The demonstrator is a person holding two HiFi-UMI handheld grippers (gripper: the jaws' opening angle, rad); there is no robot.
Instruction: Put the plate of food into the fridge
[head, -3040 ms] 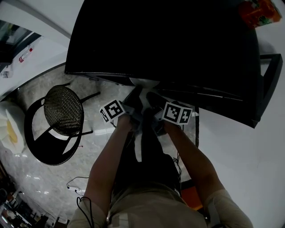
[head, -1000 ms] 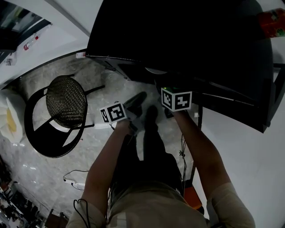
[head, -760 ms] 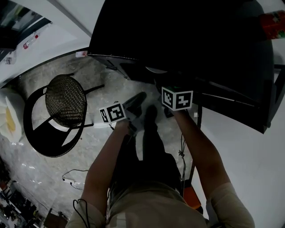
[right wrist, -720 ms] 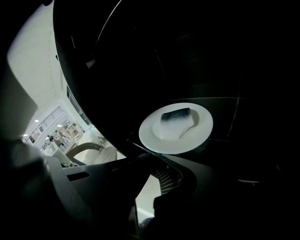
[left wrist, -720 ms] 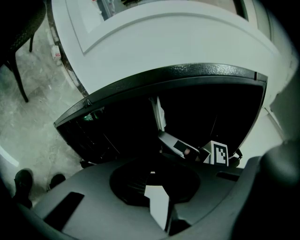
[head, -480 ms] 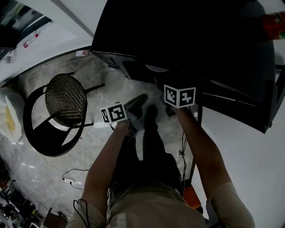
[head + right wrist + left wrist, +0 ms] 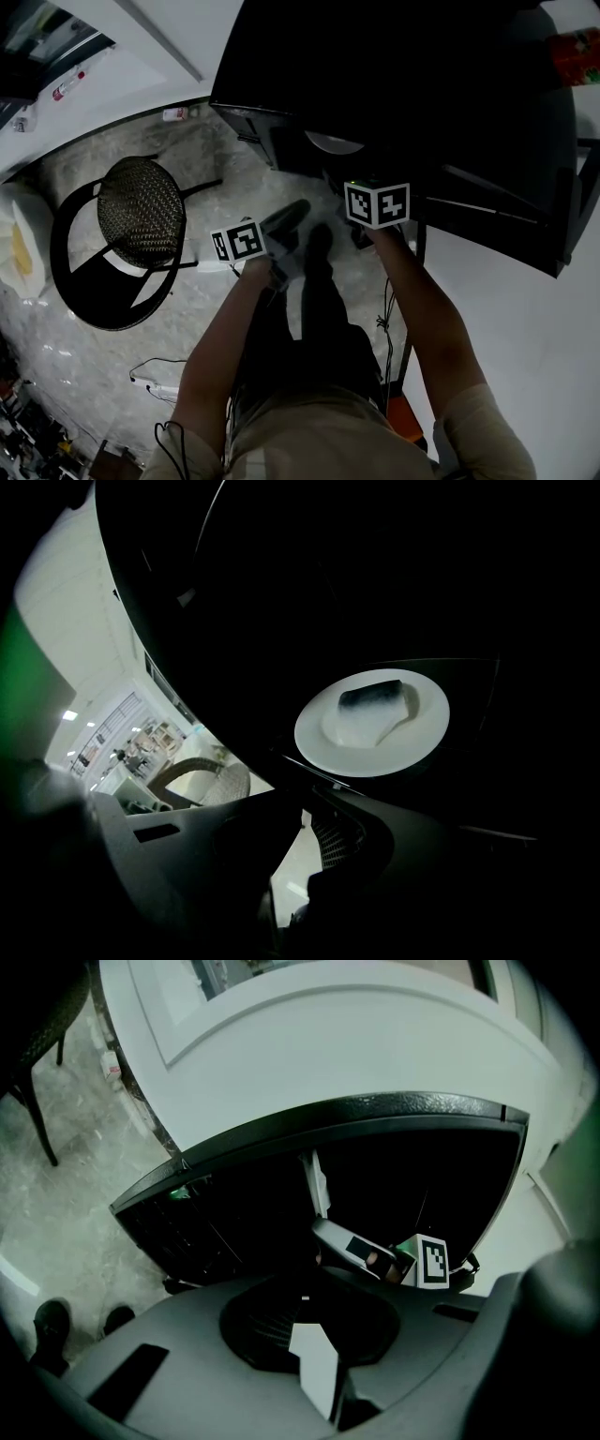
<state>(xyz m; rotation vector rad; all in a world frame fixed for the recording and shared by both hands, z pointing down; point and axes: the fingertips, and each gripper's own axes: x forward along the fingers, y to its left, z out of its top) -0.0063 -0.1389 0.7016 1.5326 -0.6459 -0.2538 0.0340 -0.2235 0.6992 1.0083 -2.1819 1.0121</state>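
Observation:
A white plate (image 7: pixel 372 722) with a dark piece of food (image 7: pixel 370 697) lies on a shelf inside the dark fridge (image 7: pixel 422 84). In the head view only the plate's rim (image 7: pixel 333 142) shows in the opening. My right gripper (image 7: pixel 292 878) hangs just in front of and below the plate, apart from it. Its jaws stand a narrow gap apart with nothing between them, and its marker cube (image 7: pixel 377 203) sits at the fridge's edge. My left gripper (image 7: pixel 298 208) is shut and empty, lower left of the opening, level with the right gripper (image 7: pixel 375 1260).
A round wicker chair (image 7: pixel 136 220) stands on the stone floor at the left. A red-orange pack (image 7: pixel 574 52) rests on top of the fridge. A white power strip (image 7: pixel 155 384) and cable lie on the floor. White walls flank the fridge.
Three seconds ago both grippers were side by side at the fridge's edge. Since then the left has drawn back. Over the last second the right has tilted slightly; the plate stays put.

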